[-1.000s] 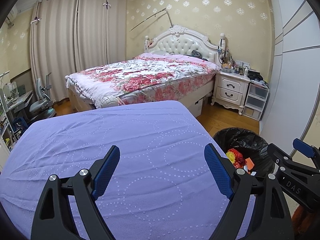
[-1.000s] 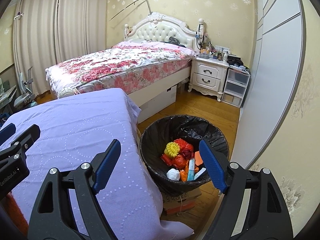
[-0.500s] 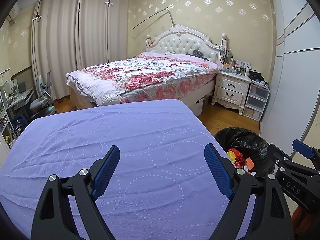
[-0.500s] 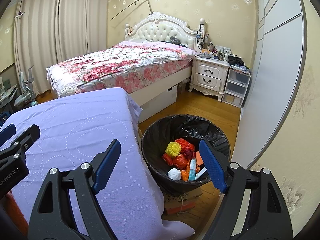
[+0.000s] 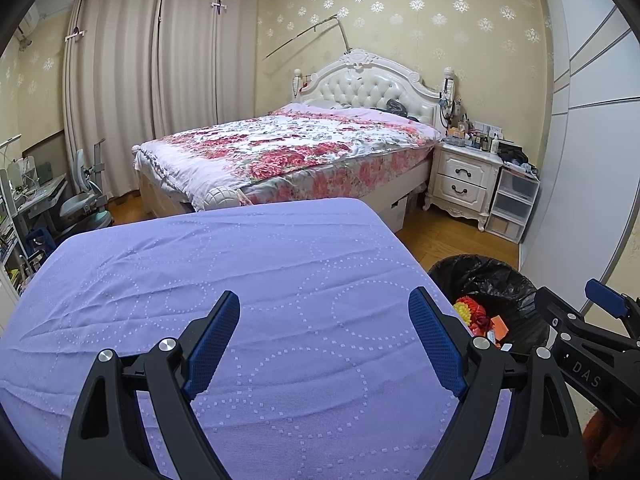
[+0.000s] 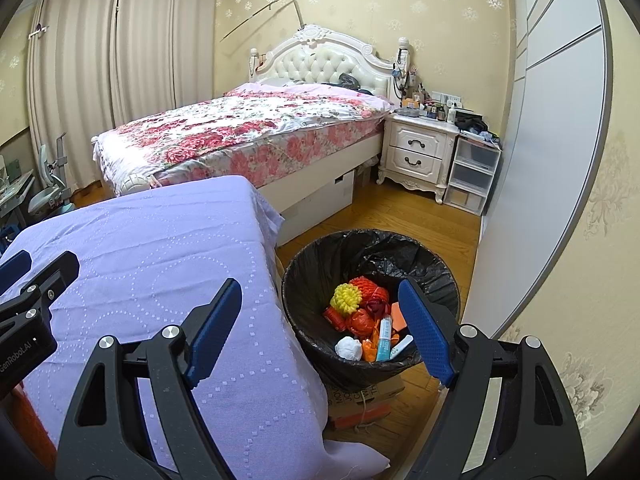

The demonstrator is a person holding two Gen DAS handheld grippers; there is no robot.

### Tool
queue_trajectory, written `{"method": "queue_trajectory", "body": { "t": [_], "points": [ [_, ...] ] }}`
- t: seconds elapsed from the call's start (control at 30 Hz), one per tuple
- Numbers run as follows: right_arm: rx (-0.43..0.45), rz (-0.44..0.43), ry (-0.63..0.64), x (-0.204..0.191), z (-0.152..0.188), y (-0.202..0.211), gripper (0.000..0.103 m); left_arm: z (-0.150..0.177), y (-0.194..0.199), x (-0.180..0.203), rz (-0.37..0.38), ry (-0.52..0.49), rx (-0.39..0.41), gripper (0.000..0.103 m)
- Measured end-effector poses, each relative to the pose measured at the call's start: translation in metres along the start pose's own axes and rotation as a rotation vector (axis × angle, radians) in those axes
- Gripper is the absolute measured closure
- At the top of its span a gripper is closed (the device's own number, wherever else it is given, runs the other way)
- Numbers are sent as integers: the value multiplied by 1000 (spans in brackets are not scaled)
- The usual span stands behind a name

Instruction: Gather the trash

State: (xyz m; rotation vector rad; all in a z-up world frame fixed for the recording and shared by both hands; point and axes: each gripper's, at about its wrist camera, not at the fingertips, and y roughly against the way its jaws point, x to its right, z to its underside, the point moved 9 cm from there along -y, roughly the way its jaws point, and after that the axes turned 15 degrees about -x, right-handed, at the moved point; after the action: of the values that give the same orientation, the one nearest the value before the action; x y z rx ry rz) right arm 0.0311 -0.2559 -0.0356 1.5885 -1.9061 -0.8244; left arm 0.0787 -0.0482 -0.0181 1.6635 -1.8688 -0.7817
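A black-lined trash bin [image 6: 316, 264] stands on the floor right of the table; it also shows in the left wrist view [image 5: 492, 280]. It holds several pieces of trash: a yellow ball [image 6: 346, 298], red-orange netting [image 6: 370, 290], a white wad [image 6: 349, 348] and a blue tube [image 6: 383, 339]. My left gripper [image 5: 324, 344] is open and empty over the purple tablecloth [image 5: 224, 280]. My right gripper [image 6: 320, 336] is open and empty, hovering at the table's right edge beside the bin.
The purple-covered table [image 6: 152, 248] fills the foreground. A floral bed [image 5: 288, 152] stands behind it, with a white nightstand [image 5: 464, 180] and plastic drawers [image 5: 516, 204]. A white wardrobe [image 6: 548, 140] is at the right. A cardboard box [image 6: 360, 396] sits under the bin.
Both views have shifted very slightly; both grippers stay open and empty in nearly the same place.
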Motion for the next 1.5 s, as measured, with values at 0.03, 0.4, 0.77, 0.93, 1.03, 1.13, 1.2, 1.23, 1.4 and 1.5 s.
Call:
{"method": "queue_trajectory", "body": {
  "t": [0.03, 0.4, 0.77, 0.93, 1.03, 1.13, 1.2, 1.23, 1.4, 1.5],
  "points": [
    [0, 0, 0, 0, 0, 0, 24, 0, 0, 0, -1, -1, 0, 19],
    [-1, 1, 1, 0, 0, 0, 24, 4, 1, 2, 4, 8, -4, 19],
    [-3, -1, 3, -1, 2, 0, 24, 4, 0, 1, -8, 11, 0, 19],
    [-3, -1, 5, -2, 2, 0, 24, 3, 0, 4, -7, -1, 8, 19],
    [-4, -1, 4, -2, 2, 0, 24, 3, -1, 6, 7, 2, 7, 18],
    [-6, -2, 6, -4, 5, -1, 24, 4, -2, 4, 6, 8, 7, 18],
    [-6, -3, 7, -4, 6, -1, 24, 5, -3, 4, 8, 4, 0, 18],
    [-6, -3, 7, -4, 6, -1, 24, 5, -3, 2, 5, 2, 1, 18],
    [-9, -12, 20, -11, 10, -3, 24, 5, -5, -5, -45, -6, 12, 18],
    [-13, -22, 33, -18, 9, -5, 24, 6, -9, -14, -51, 9, -3, 18]
  ]
}}
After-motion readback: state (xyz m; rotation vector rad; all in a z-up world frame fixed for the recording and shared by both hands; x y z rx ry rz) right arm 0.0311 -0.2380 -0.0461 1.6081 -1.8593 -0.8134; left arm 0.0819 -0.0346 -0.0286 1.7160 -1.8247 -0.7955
